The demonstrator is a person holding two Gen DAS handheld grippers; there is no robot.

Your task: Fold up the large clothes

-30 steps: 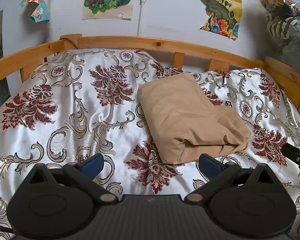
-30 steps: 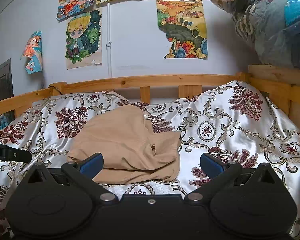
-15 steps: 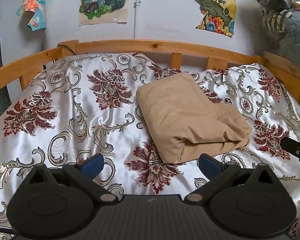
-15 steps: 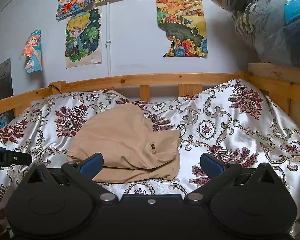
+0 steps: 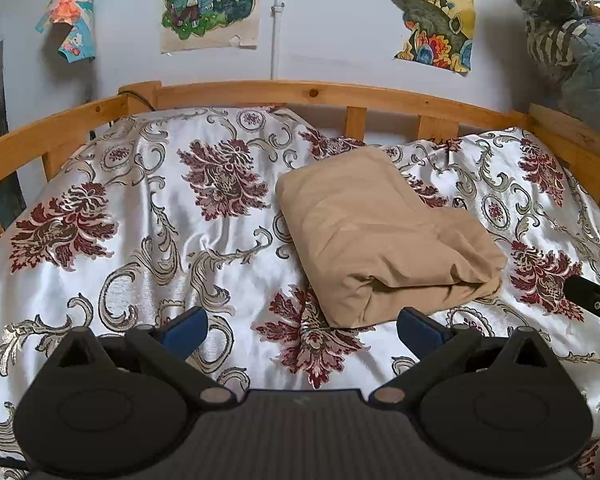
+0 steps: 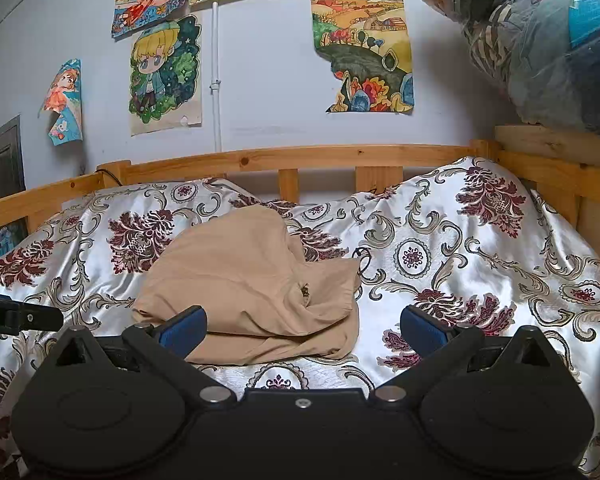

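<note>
Tan folded garment is lying on the bed's floral satin cover, near the middle. From the left claw it is sitting at about 1 o'clock, its long axis running from 11 to 5 o'clock. From the right claw it is lying at 11 o'clock, nearer. Both claws are hanging wide open, gripping nothing.

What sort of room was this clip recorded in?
Most likely a bedroom, perhaps a child's: a wooden bed frame holds a floral satin bedspread, cartoon posters hang on the wall, and a folded tan garment lies on the bed.
</note>
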